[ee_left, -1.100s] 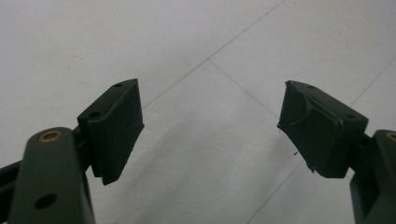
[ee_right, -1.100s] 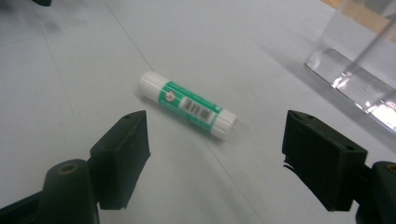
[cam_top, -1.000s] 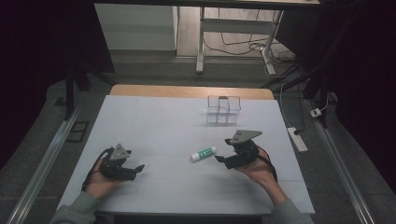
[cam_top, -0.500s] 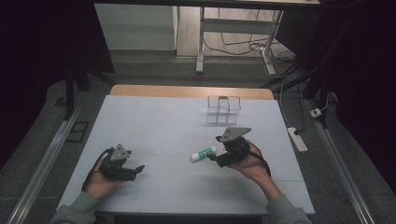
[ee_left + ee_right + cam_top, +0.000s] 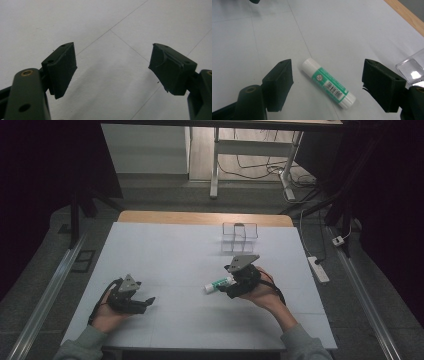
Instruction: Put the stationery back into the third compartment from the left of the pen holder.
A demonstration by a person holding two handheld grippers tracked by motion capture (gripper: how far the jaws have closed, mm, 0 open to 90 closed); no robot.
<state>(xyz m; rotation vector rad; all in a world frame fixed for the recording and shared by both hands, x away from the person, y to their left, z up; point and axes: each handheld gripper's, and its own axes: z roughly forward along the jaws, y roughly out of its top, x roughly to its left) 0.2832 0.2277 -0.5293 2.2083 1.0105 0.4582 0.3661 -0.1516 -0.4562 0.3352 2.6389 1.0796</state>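
Your right hand-held gripper (image 5: 327, 85) is spread wide around the glue stick (image 5: 328, 83), pads not touching it yet. It lies flat on the white counter (image 5: 165, 255), a bit right of centre, nearer you than the clear plastic box (image 5: 240, 236). Its long axis sits diagonal between the jaws, so clamp now and it'll probably twist or roll out. Left hand-held gripper (image 5: 112, 72) is released, holding nothing.

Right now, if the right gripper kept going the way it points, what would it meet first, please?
Probably the glue stick: it lies on the table between the right gripper's open jaws, apparently untouched.
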